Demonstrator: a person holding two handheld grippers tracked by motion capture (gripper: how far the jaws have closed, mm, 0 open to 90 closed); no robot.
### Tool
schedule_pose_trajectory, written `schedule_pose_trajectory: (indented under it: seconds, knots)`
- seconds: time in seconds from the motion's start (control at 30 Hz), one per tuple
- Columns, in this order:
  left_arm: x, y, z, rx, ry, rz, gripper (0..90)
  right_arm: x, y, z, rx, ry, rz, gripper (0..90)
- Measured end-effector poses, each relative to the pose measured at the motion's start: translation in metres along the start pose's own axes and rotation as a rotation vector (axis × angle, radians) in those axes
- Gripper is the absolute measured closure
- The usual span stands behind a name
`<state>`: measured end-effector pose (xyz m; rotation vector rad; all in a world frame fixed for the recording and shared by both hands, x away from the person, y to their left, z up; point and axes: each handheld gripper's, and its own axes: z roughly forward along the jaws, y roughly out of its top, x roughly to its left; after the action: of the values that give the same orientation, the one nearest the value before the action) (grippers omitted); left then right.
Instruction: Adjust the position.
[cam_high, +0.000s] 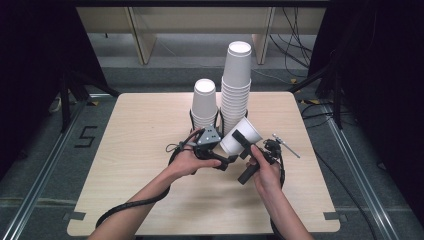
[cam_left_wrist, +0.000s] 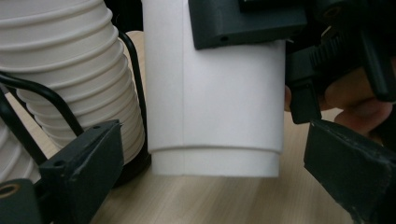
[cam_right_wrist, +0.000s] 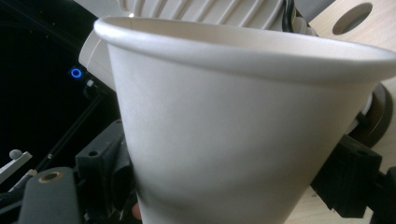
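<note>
Paper cup (cam_high: 241, 135), white and tipped over so its open mouth faces the upper right of the frame, sits dead center in the high view, held up off the wooden table (cam_high: 150, 150) right in front of the two cup stacks. So the right gripper (cam_high: 239, 145) has it clamped across the side wall, one black jaw lying along the top of the cup, and the person's right hand (cam_high: 265, 172) is wrapped round the handle just below. In the right gripper view the cup (cam_right_wrist: 233, 130) is huge, rim running across the top of the frame, with a jaw pressing in on each side at the bottom left and bottom right, so that one's definitely closed onto it. The left gripper (cam_high: 212, 142) comes in from the left of center, grey three-cornered plate on top, left hand (cam_high: 187, 162) behind it, cable trailing down toward the lower left. In the left gripper view its own jaws stand spread wide, one at the lower left and one at the lower right, with the cup's base end (cam_left_wrist: 215, 158) between them and not touching either, so it's got hold of nothing. Behind, toward the top center of the high view, the tall stack of cups (cam_high: 236, 85) stands just right of the short stack (cam_high: 205, 105), both in a black wire holder (cam_high: 192, 117). The ribbed rims of a stack (cam_left_wrist: 79, 84) fill the upper left of the left gripper view.
</note>
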<state>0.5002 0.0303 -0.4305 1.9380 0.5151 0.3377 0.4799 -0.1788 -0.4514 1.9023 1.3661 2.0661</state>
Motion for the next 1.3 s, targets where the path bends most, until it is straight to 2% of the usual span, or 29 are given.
schedule_pose_trajectory:
  seconds: [0.03,0.07,0.17,0.2,0.23,0.3,0.33,0.4,0.5,0.53,0.57,0.67,0.73,0.83,0.87,0.93,1.07,1.17,1.23,1.3]
  knots:
    - [0.001,-0.001,-0.002,0.003,0.004,0.002,4.6,0.0,0.0,0.0,0.001,0.0,-0.003,18.3]
    - [0.001,-0.003,-0.003,0.004,0.003,0.001,4.7,0.002,0.001,-0.001,0.009,0.001,0.025,18.3]
    - [0.003,-0.005,-0.008,0.003,0.006,-0.009,4.8,0.002,0.002,-0.003,-0.011,0.0,-0.045,18.3]
    - [0.001,-0.008,-0.012,0.016,0.007,-0.058,4.9,0.005,0.002,-0.004,-0.008,0.001,-0.043,18.3]
    - [0.002,-0.008,-0.014,0.01,0.007,-0.055,5.0,0.003,0.003,-0.005,-0.013,-0.001,-0.098,18.3]
    - [0.006,-0.01,-0.019,0.003,0.015,-0.023,5.2,0.005,0.004,-0.006,-0.02,-0.01,-0.124,18.3]
    - [0.008,-0.011,-0.021,0.0,0.019,-0.015,5.3,0.004,0.005,-0.006,-0.028,-0.023,-0.177,18.3]
    - [0.011,-0.013,-0.024,-0.006,0.028,0.007,5.4,0.004,0.005,-0.007,-0.028,-0.027,-0.212,18.3]
    - [0.014,-0.016,-0.031,-0.003,0.033,-0.014,5.6,0.007,0.005,-0.007,-0.032,-0.045,-0.269,18.3]
    - [0.014,-0.017,-0.032,-0.007,0.03,-0.022,5.6,0.007,0.005,-0.007,-0.038,-0.048,-0.326,18.3]
    - [0.015,-0.018,-0.034,-0.004,0.033,-0.023,5.7,0.007,0.004,-0.008,-0.038,-0.059,-0.359,18.3]
    - [0.016,-0.02,-0.038,0.002,0.037,-0.04,6.1,0.007,0.004,-0.008,-0.036,-0.07,-0.435,18.3]
    - [0.016,-0.021,-0.04,-0.006,0.039,-0.044,6.2,0.008,0.002,-0.008,-0.031,-0.09,-0.479,18.2]
    - [0.016,-0.022,-0.042,-0.003,0.045,-0.041,6.5,0.009,0.0,-0.008,-0.03,-0.075,-0.526,18.2]
    - [0.016,-0.022,-0.042,-0.004,0.047,-0.041,6.6,0.009,0.0,-0.009,-0.036,-0.096,-0.56,18.2]
    - [0.016,-0.023,-0.043,-0.007,0.051,-0.045,6.7,0.01,-0.001,-0.009,-0.032,-0.1,-0.596,18.2]
    - [0.016,-0.025,-0.047,-0.017,0.075,-0.041,7.2,0.012,-0.002,-0.013,-0.037,-0.141,-0.713,18.1]
    - [0.016,-0.028,-0.05,-0.021,0.092,-0.046,7.4,0.013,-0.003,-0.016,-0.039,-0.154,-0.739,18.1]
    - [0.017,-0.03,-0.052,-0.019,0.108,-0.049,7.6,0.012,-0.002,-0.017,-0.047,-0.157,-0.778,18.1]
    - [0.018,-0.034,-0.056,-0.016,0.145,-0.061,8.1,0.013,-0.003,-0.019,-0.05,-0.171,-0.804,18.1]
